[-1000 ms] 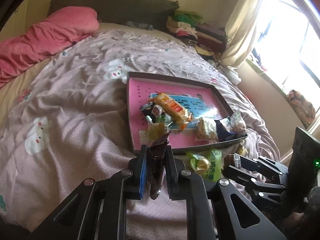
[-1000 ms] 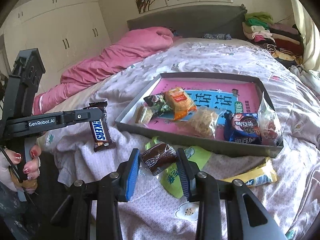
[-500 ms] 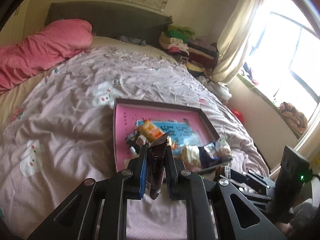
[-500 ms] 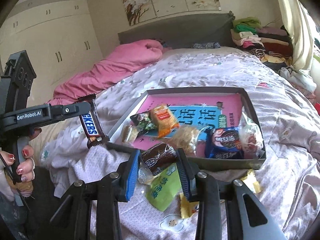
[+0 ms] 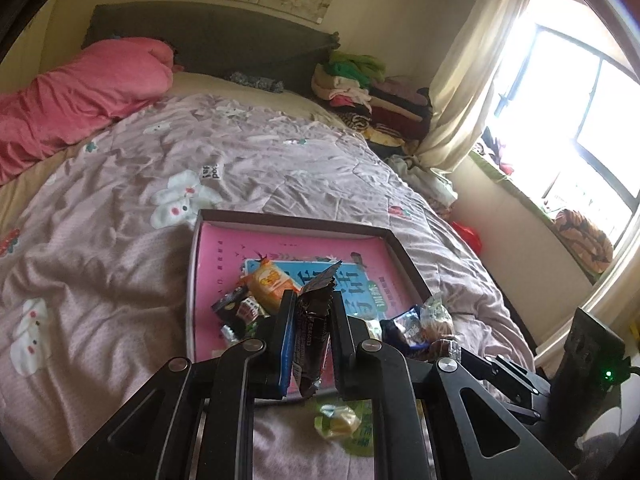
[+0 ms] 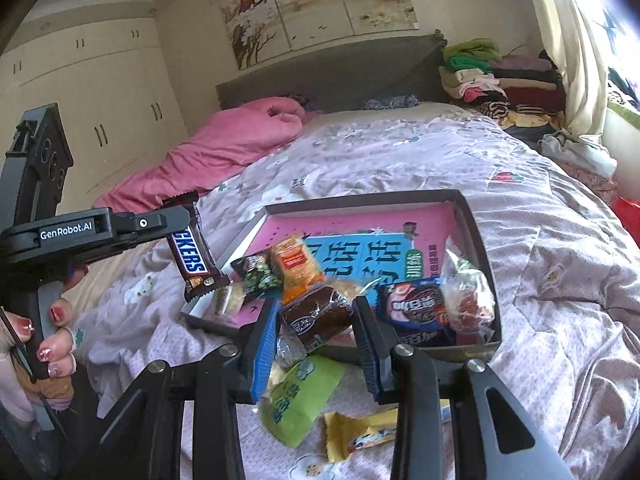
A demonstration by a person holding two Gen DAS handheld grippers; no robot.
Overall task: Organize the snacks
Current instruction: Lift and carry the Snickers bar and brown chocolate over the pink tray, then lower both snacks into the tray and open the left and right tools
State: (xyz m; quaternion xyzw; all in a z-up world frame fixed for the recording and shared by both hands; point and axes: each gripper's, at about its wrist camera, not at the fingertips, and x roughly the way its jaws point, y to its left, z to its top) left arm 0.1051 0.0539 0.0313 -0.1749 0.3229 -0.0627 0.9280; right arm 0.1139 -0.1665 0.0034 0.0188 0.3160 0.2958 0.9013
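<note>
My left gripper point(image 5: 313, 296) is shut on a dark Snickers bar point(image 5: 310, 340), held upright above the near edge of a grey tray point(image 5: 288, 220). The right wrist view shows that same bar point(image 6: 192, 256) hanging from the left gripper's fingers point(image 6: 176, 220), left of the tray point(image 6: 476, 232). My right gripper point(image 6: 316, 304) is shut on a brown cake packet point(image 6: 316, 318), above the tray's near rim. Inside the tray lie an orange packet point(image 6: 294, 264), a blue packet point(image 6: 416, 304) and a clear bag point(image 6: 466, 300).
A green packet point(image 6: 300, 396) and a yellow packet point(image 6: 360, 432) lie on the lilac bedspread point(image 6: 540, 280) in front of the tray. A pink quilt point(image 5: 80, 96) is at the far left and folded clothes point(image 5: 372, 92) at the headboard. A hand point(image 6: 52, 344) grips the left handle.
Both grippers have lifted and drawn back a little with their snacks still held. The tray now sits lower and smaller in both views.
</note>
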